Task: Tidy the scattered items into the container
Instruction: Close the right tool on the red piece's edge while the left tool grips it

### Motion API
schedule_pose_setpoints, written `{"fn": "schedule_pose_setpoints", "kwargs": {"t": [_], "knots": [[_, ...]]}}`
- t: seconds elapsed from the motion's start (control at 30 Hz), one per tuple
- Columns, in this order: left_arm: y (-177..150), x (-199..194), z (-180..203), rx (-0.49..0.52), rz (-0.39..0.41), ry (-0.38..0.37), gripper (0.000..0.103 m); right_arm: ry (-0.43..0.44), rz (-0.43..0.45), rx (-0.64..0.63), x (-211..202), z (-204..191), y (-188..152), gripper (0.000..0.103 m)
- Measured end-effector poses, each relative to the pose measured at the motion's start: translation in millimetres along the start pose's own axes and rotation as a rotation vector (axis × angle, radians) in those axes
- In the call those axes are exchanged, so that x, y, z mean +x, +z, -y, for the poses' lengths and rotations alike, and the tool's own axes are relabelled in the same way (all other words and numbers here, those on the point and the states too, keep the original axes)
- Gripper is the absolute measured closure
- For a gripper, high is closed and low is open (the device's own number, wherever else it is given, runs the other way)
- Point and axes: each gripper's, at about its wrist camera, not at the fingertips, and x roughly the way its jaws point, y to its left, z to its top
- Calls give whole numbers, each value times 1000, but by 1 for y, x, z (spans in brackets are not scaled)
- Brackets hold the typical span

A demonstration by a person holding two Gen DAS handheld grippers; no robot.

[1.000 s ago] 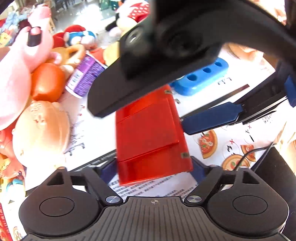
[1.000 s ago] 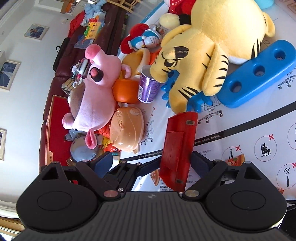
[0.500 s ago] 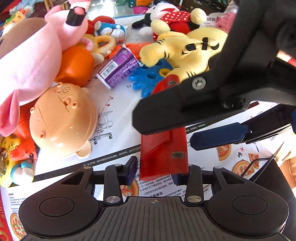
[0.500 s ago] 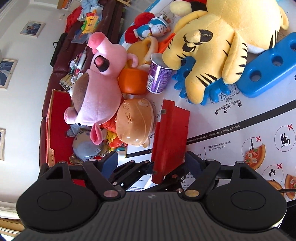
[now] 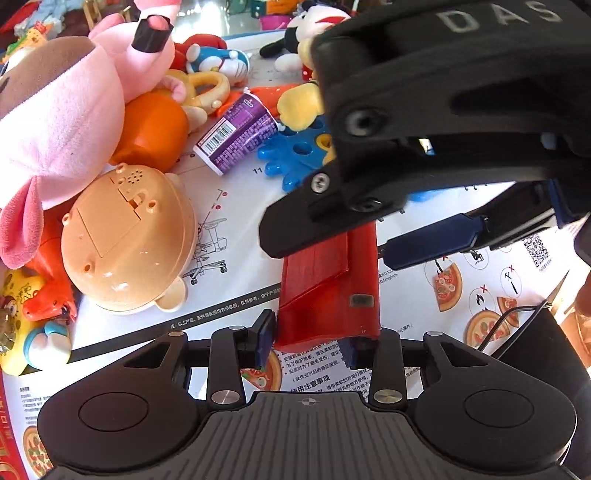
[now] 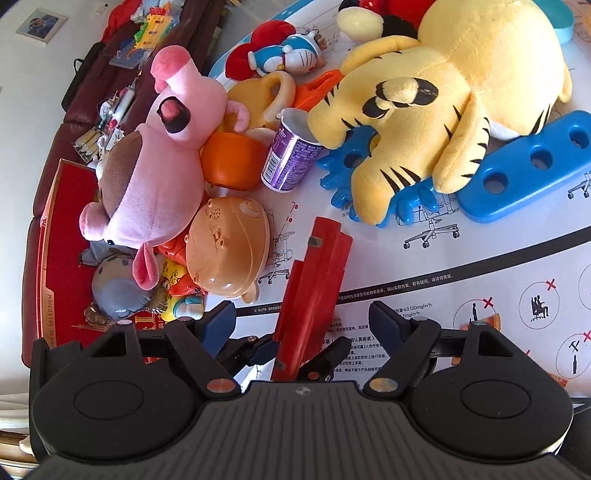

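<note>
Red and translucent, the plastic box [image 5: 328, 291] is clamped at its near end between the left gripper [image 5: 308, 341] pads, above the printed mat [image 5: 236, 206]. The right gripper [image 6: 303, 319] stands wide around it, pads apart from its sides, with the plush tiger [image 6: 443, 107] beyond.

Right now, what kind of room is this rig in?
Probably a home living room: a dark red sofa heaped with clutter, framed pictures on the white wall, and plush toys such as the yellow striped tiger scattered over a printed sheet.
</note>
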Motion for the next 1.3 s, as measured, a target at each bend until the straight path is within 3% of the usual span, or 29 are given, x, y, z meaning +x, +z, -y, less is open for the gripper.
{"fn": "schedule_pose_setpoints", "kwargs": {"t": [0.07, 0.23, 0.47, 0.53, 0.63, 0.73, 1.07, 1.2, 1.23, 1.27, 1.3], "knots": [[-1, -1, -2, 3, 2, -7, 51, -6, -10, 5, 4, -2, 2, 20], [-5, -3, -7, 7, 4, -19, 51, -47, -14, -6, 14, -7, 4, 36], [-8, -8, -17, -12, 3, -20, 49, -91, 41, -20, 16, -5, 6, 73], [-8, -10, -18, -15, -2, -13, 46, -97, 48, -34, 16, -6, 5, 75], [-16, -27, -10, 5, 21, 13, 32, -110, 55, -52, 16, -9, 3, 75], [0, -28, -6, 50, 51, 33, 22, -121, 51, -51, 17, -14, 3, 77], [11, -29, 9, 95, 63, 29, 16, -114, 38, -74, 17, -28, 1, 78], [13, -27, 4, 78, 71, 63, 24, -97, 26, -50, 18, -26, 3, 78], [15, -25, -2, 50, 55, 43, 29, -92, 23, -50, 17, -26, 2, 78], [16, -24, -7, 26, 48, 28, 46, -86, 19, -51, 17, -28, 1, 78], [16, -24, -11, 12, 45, 21, 50, -81, 14, -56, 17, -29, -1, 78]]}}
